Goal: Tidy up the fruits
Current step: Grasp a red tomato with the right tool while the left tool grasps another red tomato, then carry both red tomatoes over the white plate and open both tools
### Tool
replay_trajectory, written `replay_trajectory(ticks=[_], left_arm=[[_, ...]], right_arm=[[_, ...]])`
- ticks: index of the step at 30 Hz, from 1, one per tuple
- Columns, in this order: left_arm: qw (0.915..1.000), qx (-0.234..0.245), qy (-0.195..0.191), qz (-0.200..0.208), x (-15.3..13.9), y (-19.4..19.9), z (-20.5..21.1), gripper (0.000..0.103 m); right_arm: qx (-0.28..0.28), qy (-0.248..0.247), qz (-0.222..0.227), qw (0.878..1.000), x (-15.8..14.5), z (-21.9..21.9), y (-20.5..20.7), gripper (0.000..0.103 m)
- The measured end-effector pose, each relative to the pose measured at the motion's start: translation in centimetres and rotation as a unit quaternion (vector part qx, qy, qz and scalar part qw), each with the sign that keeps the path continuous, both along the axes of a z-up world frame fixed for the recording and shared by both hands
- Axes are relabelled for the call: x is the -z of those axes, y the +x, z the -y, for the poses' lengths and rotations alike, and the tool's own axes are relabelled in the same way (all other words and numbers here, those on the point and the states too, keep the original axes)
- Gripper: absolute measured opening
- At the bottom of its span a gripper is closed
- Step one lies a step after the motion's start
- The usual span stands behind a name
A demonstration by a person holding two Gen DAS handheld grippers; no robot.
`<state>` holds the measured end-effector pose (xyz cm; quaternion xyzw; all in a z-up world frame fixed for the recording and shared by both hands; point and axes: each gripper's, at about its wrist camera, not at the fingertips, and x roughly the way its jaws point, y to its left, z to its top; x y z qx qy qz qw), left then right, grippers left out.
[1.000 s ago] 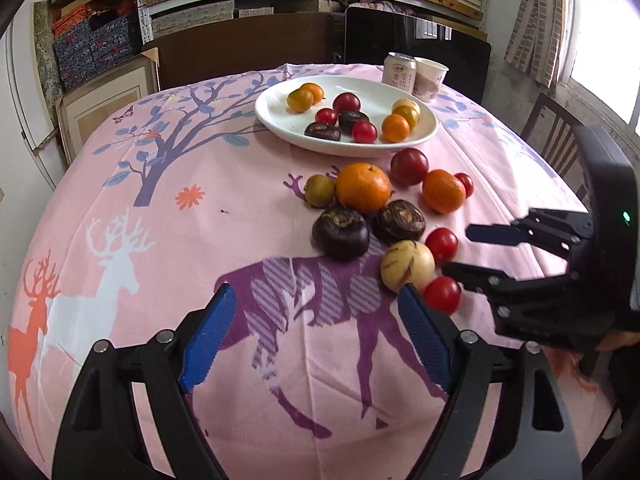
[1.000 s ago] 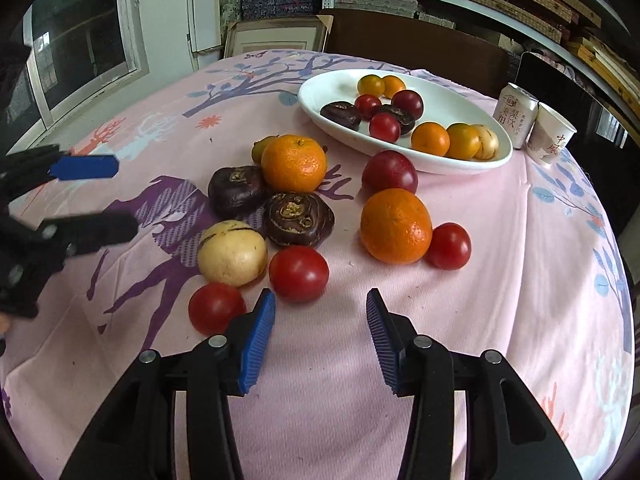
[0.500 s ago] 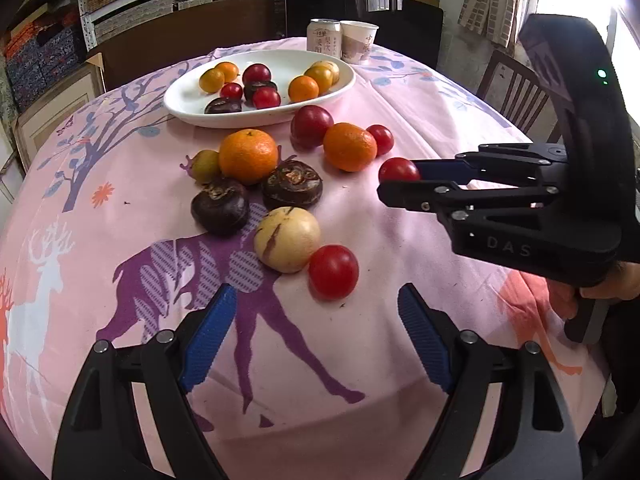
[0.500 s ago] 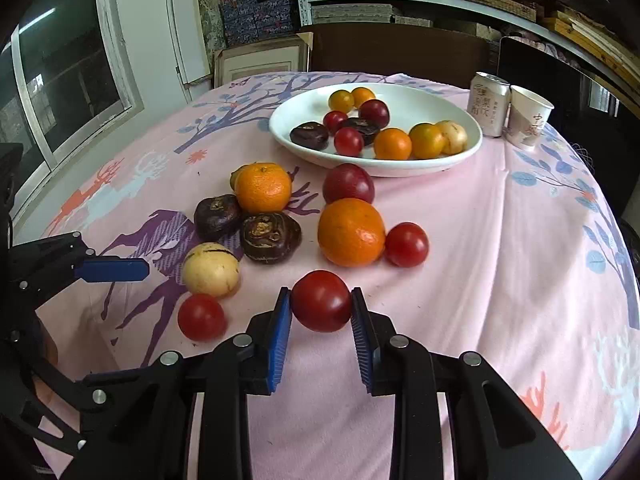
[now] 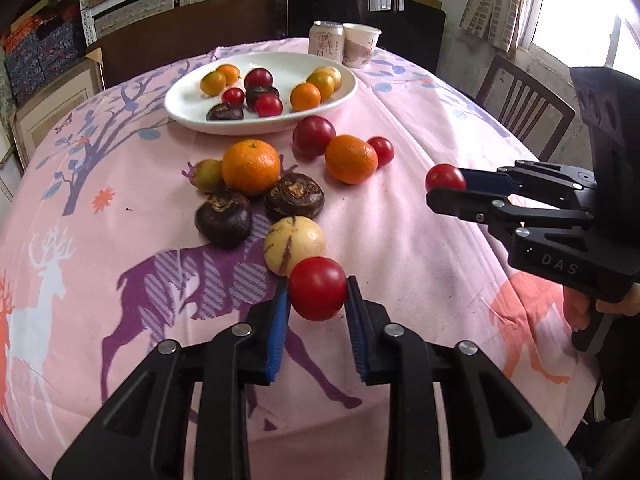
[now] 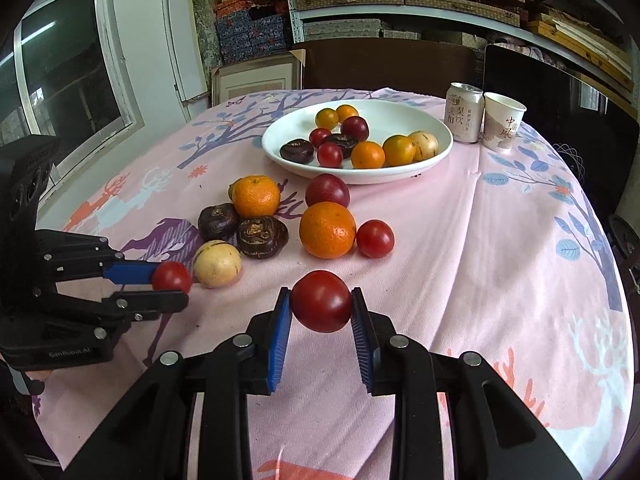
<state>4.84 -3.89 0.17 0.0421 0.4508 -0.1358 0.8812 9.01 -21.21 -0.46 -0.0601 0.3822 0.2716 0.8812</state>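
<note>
Each gripper is clamped on a round red tomato: the left gripper (image 5: 318, 300) grips one tomato (image 5: 318, 288), the right gripper (image 6: 321, 308) another tomato (image 6: 322, 301). Both tomatoes look nearly round, so no long axis shows.

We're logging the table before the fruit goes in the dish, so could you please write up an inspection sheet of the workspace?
Surface: pink printed tablecloth, round table.
Job's things: white plate holding small fruit; oranges, dark fruits, a pale fruit and tomatoes loose before it.
Clutter: can, paper cup behind the plate.
Grippers: left gripper shut on a tomato; right gripper shut on another tomato.
Cables: nothing seen.
Surroundings: shelves, chairs, window.
</note>
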Motion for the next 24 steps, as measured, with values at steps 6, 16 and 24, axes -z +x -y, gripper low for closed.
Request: replay_trajectory(ticks=[6,16,24], left_arm=[[0.9967,-0.037,0.004,0.072,-5.3,2.3,-2.7,0.027],[0.9949,-0.075,-0.02,0.064,-5.3,11.8,-3.2,0.027],[0.9928,-0.114,-0.027,0.024,-1.3,17.8,-4.2,0.026]], right_arm=[[0.016,0.023,0.042,0.999,-3.0,-0.2,0.7,0.03],[0.046,0.044,0.064,0.996,-4.8,-3.2,7.0,0.03],[0.04,0.031,0.0,0.999,-1.3,-6.8,12.8,0.03]])
